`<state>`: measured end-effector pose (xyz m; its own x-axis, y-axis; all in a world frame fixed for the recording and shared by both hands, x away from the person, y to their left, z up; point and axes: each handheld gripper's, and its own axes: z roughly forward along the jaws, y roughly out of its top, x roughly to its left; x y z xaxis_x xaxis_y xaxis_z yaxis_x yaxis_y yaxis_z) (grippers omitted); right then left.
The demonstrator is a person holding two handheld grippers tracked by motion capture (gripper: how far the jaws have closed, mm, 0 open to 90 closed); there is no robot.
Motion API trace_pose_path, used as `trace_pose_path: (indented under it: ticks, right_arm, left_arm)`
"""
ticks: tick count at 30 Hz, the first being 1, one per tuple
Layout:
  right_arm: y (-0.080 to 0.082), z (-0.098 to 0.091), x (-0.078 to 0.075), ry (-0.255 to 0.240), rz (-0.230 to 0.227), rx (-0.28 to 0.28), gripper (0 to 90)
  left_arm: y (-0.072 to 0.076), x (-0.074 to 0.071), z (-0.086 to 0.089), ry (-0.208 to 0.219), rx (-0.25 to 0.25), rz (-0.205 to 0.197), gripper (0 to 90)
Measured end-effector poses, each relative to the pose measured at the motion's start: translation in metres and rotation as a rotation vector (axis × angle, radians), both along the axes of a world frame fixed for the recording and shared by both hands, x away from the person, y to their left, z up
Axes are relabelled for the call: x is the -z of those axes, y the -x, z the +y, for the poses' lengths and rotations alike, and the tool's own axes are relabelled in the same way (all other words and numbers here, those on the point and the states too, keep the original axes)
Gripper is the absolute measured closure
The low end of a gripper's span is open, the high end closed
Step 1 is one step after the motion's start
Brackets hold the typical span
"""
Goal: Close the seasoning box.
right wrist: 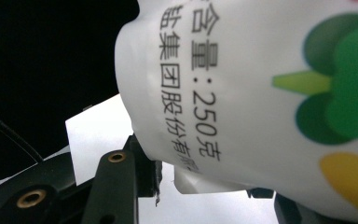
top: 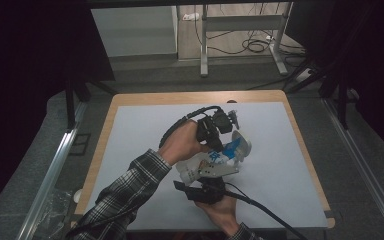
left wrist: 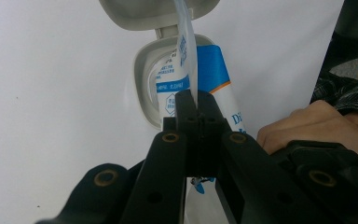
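A white bag (top: 215,160) with blue print hangs between my two grippers above the middle of the white table (top: 140,150). My left gripper (top: 220,145) (left wrist: 193,100) is shut on a thin edge of the bag (left wrist: 186,46). Under its jaws sits a pale oval container (top: 241,140) (left wrist: 142,79), its flip lid (left wrist: 154,14) open and the bag's edge running over the opening. My right gripper (top: 207,176) (right wrist: 205,184) grips the bag's lower body (right wrist: 242,84), which carries black characters and a green and yellow logo. A hand (left wrist: 307,126) shows at the right in the left gripper view.
The table has a wooden rim (top: 105,145). Beyond its far edge stand metal desk legs (top: 204,45) with loose cables (top: 255,46) on the floor. Dark curtains hang on both sides, and metal rails (top: 55,165) run along the floor.
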<state>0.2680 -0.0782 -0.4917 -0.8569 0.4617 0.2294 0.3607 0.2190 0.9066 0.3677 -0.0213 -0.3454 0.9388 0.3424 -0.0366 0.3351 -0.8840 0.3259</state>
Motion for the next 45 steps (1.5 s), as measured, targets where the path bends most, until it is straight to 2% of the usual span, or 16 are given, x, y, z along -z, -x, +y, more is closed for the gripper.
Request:
trace_pose_path:
  ticks: [29, 45]
  right_arm:
    - [0.0006, 0.0003, 0.0003, -0.003, -0.001, 0.000, 56.3]
    - [0.0020, 0.0005, -0.0004, -0.003, 0.002, 0.003, 61.5]
  left_arm:
    - [-0.0002, 0.0002, -0.0001, -0.003, -0.001, 0.006, 90.0]
    - [-0.0009, 0.0011, 0.0006, -0.006, -0.002, 0.008, 90.0]
